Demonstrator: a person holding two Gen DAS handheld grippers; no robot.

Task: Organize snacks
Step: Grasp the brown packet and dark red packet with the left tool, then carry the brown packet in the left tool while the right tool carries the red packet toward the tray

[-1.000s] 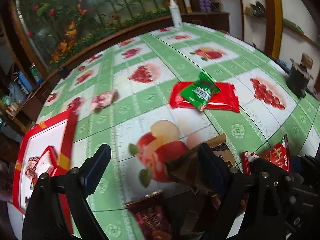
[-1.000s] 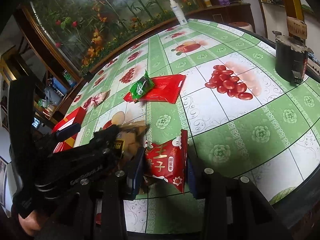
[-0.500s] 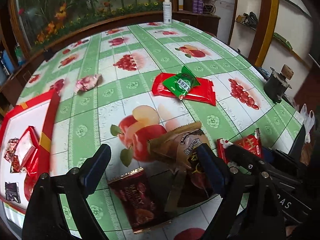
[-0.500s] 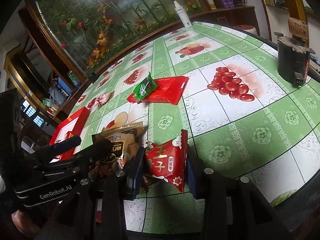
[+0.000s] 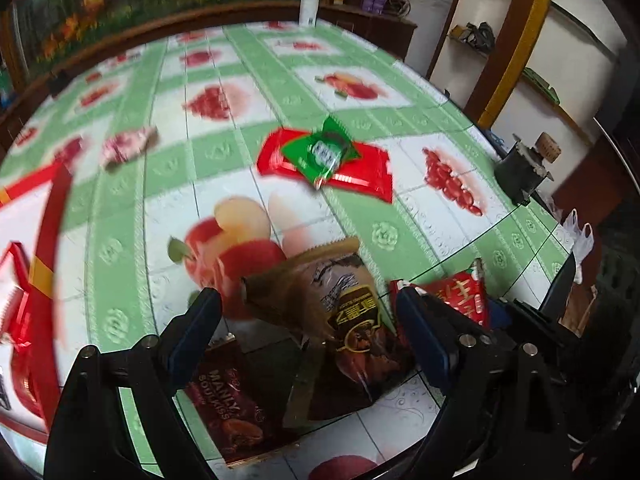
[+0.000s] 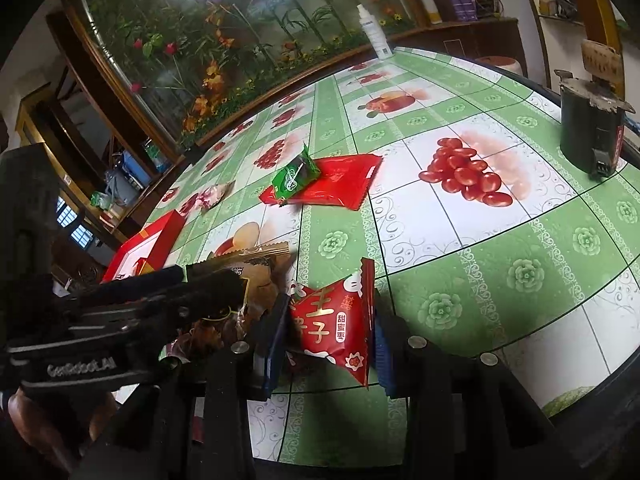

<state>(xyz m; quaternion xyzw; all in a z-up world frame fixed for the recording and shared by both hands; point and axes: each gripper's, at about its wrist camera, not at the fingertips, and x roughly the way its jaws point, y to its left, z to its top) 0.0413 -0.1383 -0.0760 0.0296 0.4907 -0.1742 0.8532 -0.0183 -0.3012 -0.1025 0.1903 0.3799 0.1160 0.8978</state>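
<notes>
Since a second ago my left camera has tipped down: the brown snack bag (image 5: 340, 304) and the dark red packet (image 5: 236, 404) below it now fill the bottom centre, where before the packet barely showed at the lower edge. The right view is unchanged.

Only the left view shows the dark red packet clearly and the inside of the red tray (image 5: 24, 292) at the left edge, though blurred. Only the right view shows the mural wall (image 6: 224, 32) sharply and the hand (image 6: 48, 420) holding the other tool at lower left.

My left gripper (image 5: 308, 320) stands wide and released, its fingers either side of the brown bag, not pressing it. My right gripper (image 6: 332, 332) is clenched on the red date packet (image 6: 340, 324), held upright at bottom centre. A green packet (image 6: 294, 174) lies on a flat red packet (image 6: 340, 182) mid-table (image 6: 500, 248).
</notes>
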